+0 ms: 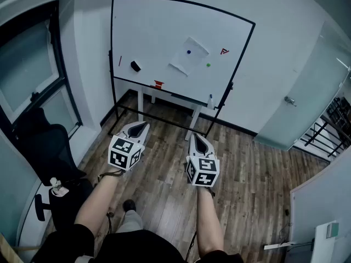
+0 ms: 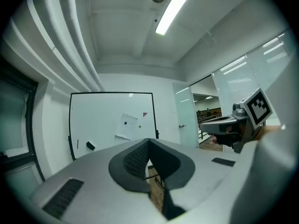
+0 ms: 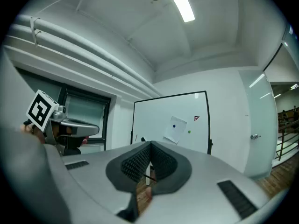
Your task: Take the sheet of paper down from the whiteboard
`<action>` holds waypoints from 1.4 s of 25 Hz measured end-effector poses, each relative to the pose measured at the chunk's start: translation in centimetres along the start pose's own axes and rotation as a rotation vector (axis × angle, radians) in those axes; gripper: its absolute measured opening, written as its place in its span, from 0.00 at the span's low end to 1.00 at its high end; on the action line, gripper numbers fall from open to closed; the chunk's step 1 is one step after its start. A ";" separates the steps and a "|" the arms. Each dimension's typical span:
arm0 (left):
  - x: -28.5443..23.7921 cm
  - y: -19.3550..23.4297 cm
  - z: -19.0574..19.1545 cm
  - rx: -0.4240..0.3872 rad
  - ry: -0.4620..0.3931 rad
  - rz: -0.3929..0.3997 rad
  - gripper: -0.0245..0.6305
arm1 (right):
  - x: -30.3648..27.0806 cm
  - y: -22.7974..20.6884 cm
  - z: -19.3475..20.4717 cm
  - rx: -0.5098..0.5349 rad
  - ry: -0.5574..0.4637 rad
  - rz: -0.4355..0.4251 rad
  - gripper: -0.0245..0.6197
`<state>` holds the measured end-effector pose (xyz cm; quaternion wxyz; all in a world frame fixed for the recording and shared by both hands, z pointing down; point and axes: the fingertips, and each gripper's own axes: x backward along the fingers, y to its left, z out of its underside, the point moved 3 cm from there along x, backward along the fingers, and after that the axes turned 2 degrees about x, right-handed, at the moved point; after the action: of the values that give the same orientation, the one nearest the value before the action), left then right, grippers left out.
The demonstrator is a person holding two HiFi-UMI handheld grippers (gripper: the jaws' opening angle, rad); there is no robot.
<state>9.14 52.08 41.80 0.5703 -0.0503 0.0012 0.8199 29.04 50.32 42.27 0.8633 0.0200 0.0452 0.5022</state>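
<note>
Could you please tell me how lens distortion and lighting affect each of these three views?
Head view: wide-angle bend bows the whiteboard frame; light is even, sheet of paper sharp. Left gripper view: fisheye, dark corners, ceiling light blown out. Right gripper view: same vignette, pipes curved.

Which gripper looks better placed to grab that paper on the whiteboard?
Probably the right gripper: the sheet of paper hangs almost straight ahead of it, while the left gripper sits further aside.
</note>
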 end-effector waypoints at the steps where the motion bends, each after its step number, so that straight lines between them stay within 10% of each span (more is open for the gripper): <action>1: 0.2 -0.1 0.0 0.001 0.000 0.001 0.07 | 0.1 0.2 0.0 0.001 0.000 -0.003 0.08; 13: -1.9 2.6 0.9 0.032 0.001 0.014 0.07 | -3.4 1.2 0.4 0.030 0.023 -0.015 0.08; 35: -19.5 18.8 -0.1 0.021 -0.016 0.106 0.07 | -26.7 -0.2 -1.4 0.082 0.037 0.050 0.08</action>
<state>-1.75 27.24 42.29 0.5266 -0.0374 0.0077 0.8493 16.01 27.03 42.43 0.8480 0.0472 0.0811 0.5216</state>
